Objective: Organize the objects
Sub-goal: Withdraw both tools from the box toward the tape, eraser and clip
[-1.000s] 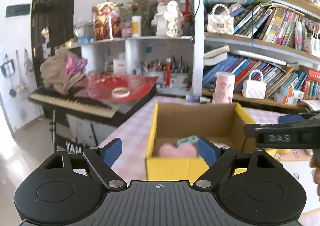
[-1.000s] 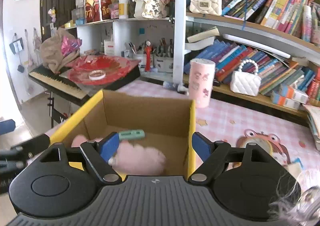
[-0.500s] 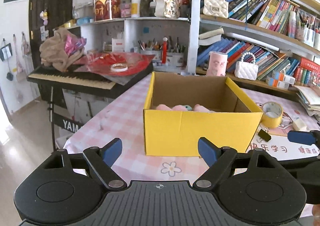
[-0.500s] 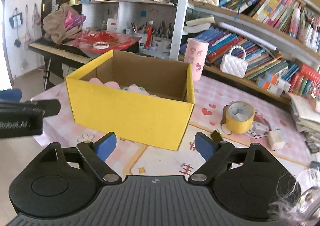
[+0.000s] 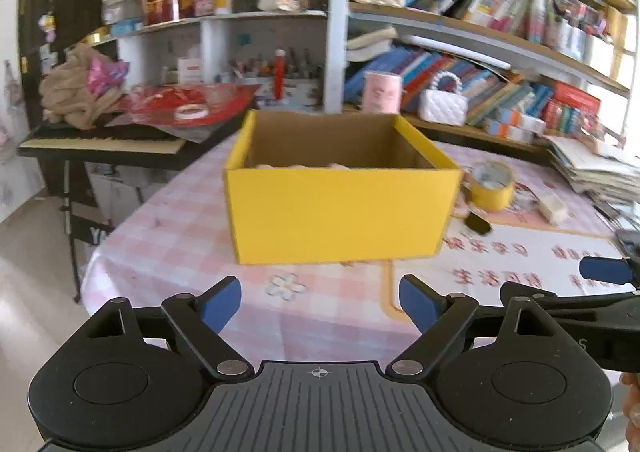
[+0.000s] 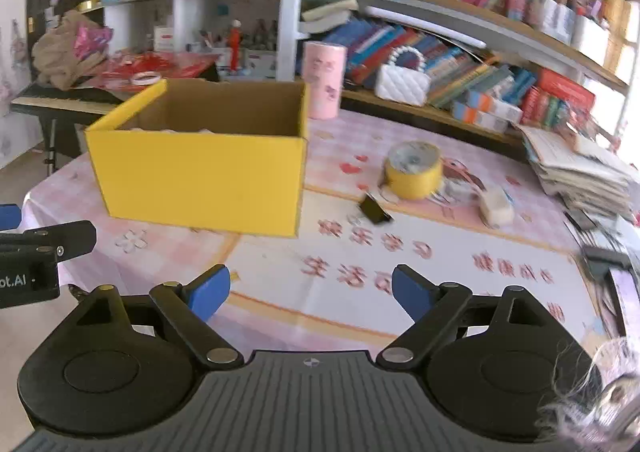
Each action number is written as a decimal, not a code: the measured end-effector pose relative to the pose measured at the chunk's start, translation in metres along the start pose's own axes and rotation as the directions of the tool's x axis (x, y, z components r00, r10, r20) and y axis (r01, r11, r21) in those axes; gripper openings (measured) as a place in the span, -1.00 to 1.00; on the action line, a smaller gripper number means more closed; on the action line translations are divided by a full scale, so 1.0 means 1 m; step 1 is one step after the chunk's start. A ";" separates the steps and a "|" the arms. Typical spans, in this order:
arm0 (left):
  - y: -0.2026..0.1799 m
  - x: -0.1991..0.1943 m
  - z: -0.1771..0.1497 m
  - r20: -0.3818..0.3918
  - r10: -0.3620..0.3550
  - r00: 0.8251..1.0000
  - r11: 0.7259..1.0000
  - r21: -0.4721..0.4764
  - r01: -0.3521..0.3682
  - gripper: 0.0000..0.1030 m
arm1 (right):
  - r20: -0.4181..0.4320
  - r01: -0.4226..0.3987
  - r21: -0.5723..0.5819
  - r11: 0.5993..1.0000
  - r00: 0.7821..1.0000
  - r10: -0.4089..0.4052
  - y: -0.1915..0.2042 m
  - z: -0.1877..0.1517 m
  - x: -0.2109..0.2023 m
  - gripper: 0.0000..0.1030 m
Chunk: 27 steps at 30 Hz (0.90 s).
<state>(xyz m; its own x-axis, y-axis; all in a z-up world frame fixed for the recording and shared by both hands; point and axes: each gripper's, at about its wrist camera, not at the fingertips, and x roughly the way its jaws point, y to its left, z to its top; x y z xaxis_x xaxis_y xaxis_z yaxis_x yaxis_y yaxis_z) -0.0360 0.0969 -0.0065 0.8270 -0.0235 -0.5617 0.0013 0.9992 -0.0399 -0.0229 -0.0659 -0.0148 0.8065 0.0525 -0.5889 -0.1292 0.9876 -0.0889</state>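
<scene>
A yellow cardboard box (image 5: 340,207) (image 6: 200,179) stands open on the pink checked table (image 5: 168,252). Pink soft things barely show over its rim (image 5: 304,165). A yellow tape roll (image 6: 414,171) (image 5: 491,183), a black binder clip (image 6: 374,207) (image 5: 478,223) and a small white block (image 6: 496,205) (image 5: 554,209) lie to the box's right. My left gripper (image 5: 320,306) is open and empty, a short way before the box. My right gripper (image 6: 310,292) is open and empty over the printed mat (image 6: 400,260). Each gripper shows at the edge of the other's view.
A pink canister (image 6: 323,79) and a white quilted handbag (image 6: 404,81) stand behind the box by the bookshelf. A stack of papers (image 6: 580,167) lies at the right. A keyboard (image 5: 100,141) with red wrapping stands off the table's left edge.
Both grippers have drawn back from over the box toward the table's near edge. The box now stands farther ahead, its contents nearly hidden. Both grippers stay open.
</scene>
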 end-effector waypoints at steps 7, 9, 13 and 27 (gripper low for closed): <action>-0.023 0.000 -0.007 -0.027 -0.076 0.997 0.996 0.041 0.077 0.72 | -0.022 0.064 0.026 0.998 0.998 -0.064 -0.016 -0.017 -0.015 0.76; -0.030 0.002 -0.007 -0.039 -0.095 0.995 0.994 0.054 0.097 0.74 | -0.033 0.080 0.035 0.996 0.996 -0.079 -0.022 -0.021 -0.018 0.76; -0.046 0.005 -0.006 -0.044 -0.139 0.989 0.986 0.089 0.143 0.78 | -0.054 0.122 0.070 0.990 0.992 -0.118 -0.036 -0.029 -0.022 0.76; -0.122 0.034 0.005 -0.101 -0.284 0.953 0.928 0.219 0.300 0.79 | -0.117 0.285 0.216 0.934 0.957 -0.265 -0.108 -0.047 -0.029 0.77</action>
<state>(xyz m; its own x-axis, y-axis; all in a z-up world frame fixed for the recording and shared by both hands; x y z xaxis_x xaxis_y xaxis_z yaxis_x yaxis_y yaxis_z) -0.0053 -0.0261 -0.0162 0.7311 -0.3098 -0.6079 0.3725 0.9277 -0.0247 -0.0590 -0.1811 -0.0255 0.7388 -0.2292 -0.6337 0.2343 0.9691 -0.0773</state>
